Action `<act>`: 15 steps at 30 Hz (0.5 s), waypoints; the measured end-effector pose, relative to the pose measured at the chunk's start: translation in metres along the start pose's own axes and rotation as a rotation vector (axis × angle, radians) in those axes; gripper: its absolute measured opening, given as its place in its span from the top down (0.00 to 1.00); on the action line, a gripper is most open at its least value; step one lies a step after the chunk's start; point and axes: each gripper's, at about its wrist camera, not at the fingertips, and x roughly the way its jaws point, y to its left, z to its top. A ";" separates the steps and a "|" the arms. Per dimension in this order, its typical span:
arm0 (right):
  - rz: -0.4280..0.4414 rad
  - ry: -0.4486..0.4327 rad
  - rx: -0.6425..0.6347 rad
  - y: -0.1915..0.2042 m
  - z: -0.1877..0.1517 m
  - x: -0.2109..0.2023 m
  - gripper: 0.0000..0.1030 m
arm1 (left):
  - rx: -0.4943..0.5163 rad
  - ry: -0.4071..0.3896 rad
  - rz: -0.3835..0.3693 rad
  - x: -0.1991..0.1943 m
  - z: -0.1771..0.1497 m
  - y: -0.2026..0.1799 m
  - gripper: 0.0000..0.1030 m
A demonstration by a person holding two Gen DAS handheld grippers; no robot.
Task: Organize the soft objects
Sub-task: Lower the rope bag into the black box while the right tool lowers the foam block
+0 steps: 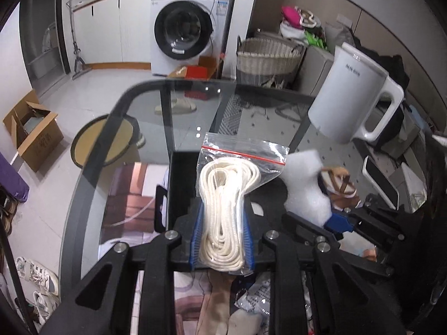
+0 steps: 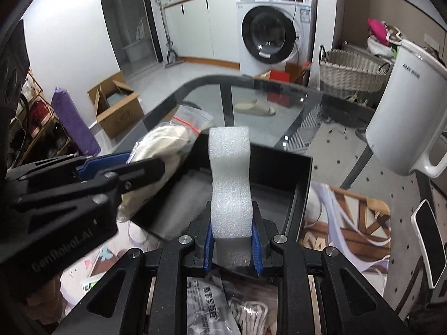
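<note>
My left gripper (image 1: 222, 223) is shut on a clear zip bag of white rope (image 1: 226, 195) and holds it above an open black box (image 1: 181, 184) on the glass table. My right gripper (image 2: 232, 234) is shut on a white foam piece (image 2: 230, 184) and holds it above the same black box (image 2: 282, 173). The left gripper with the rope bag (image 2: 164, 150) shows at the left of the right wrist view. The foam piece (image 1: 304, 184) and right gripper show at the right of the left wrist view.
A white kettle (image 1: 352, 95) stands on the glass table (image 1: 134, 150) at the right; it also shows in the right wrist view (image 2: 405, 117). A phone (image 2: 428, 240) lies at the right edge. More packets and rope (image 2: 248, 312) lie below the grippers.
</note>
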 end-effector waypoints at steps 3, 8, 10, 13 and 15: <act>-0.010 0.033 -0.001 -0.002 -0.002 0.005 0.79 | -0.019 0.021 0.015 0.002 -0.002 0.002 0.77; -0.012 0.074 0.010 -0.007 -0.002 0.012 0.79 | -0.008 0.072 0.014 0.007 -0.006 -0.001 0.77; -0.009 0.086 0.010 -0.006 -0.003 0.013 0.79 | 0.000 0.084 0.013 0.008 -0.006 -0.003 0.76; -0.006 0.096 0.016 -0.008 -0.003 0.014 0.79 | -0.005 0.117 0.007 0.013 -0.007 -0.002 0.76; -0.005 0.106 0.019 -0.009 -0.003 0.014 0.79 | -0.003 0.153 -0.001 0.019 -0.009 -0.002 0.76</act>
